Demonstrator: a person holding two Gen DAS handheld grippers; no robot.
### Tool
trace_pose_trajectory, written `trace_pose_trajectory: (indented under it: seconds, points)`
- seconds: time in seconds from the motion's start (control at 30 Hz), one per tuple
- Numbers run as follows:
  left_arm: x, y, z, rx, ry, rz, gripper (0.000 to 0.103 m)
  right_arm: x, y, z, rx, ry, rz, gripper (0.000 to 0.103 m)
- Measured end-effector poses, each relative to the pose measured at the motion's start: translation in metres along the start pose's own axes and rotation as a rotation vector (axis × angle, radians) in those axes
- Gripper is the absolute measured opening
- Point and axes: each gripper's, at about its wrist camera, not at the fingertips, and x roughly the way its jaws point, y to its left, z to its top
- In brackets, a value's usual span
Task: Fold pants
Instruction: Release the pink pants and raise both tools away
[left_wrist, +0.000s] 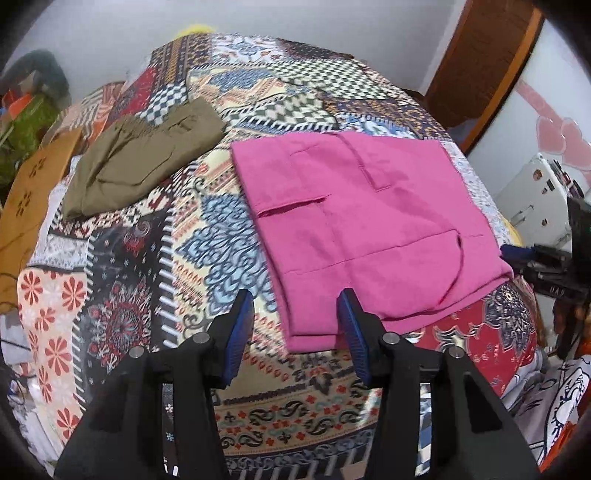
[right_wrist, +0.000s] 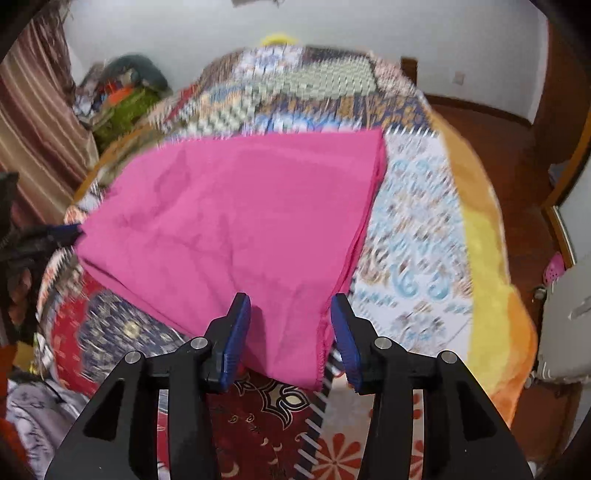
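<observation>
The pink pants (left_wrist: 362, 229) lie folded on the patterned bedspread (left_wrist: 221, 229), soft, light and limp, so you take them at the near hem corners. Your left gripper (left_wrist: 295, 321) and right gripper (right_wrist: 290, 323) tilt steeply down, jaws apart, not pressing the cloth.

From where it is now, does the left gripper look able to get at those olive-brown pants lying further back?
Probably yes. The left gripper is open at the near corner of the pink pants. The olive pants lie apart, up and to the left, with only bare patterned bedspread between. It would have to travel, though.
</observation>
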Motion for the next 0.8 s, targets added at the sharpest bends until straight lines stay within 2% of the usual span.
trace_pose_trajectory:
  seconds: [0.2,0.47,0.63,0.8]
  points:
    - [0.003,0.012,-0.011,-0.032,0.0,-0.014,0.056,0.004,-0.015,-0.008,0.04,0.0,0.02,0.041]
    - [0.002,0.01,-0.014,0.012,-0.011,0.021,0.061,0.0,-0.018,-0.015,0.025,0.006,-0.005,0.041]
    - [-0.004,0.012,-0.003,0.011,-0.009,0.046,0.061,-0.001,-0.018,-0.007,0.008,0.03,-0.014,0.042]
    - [-0.018,0.019,0.02,0.004,-0.074,0.102,0.061,-0.01,-0.016,0.013,-0.03,-0.008,-0.045,0.044]
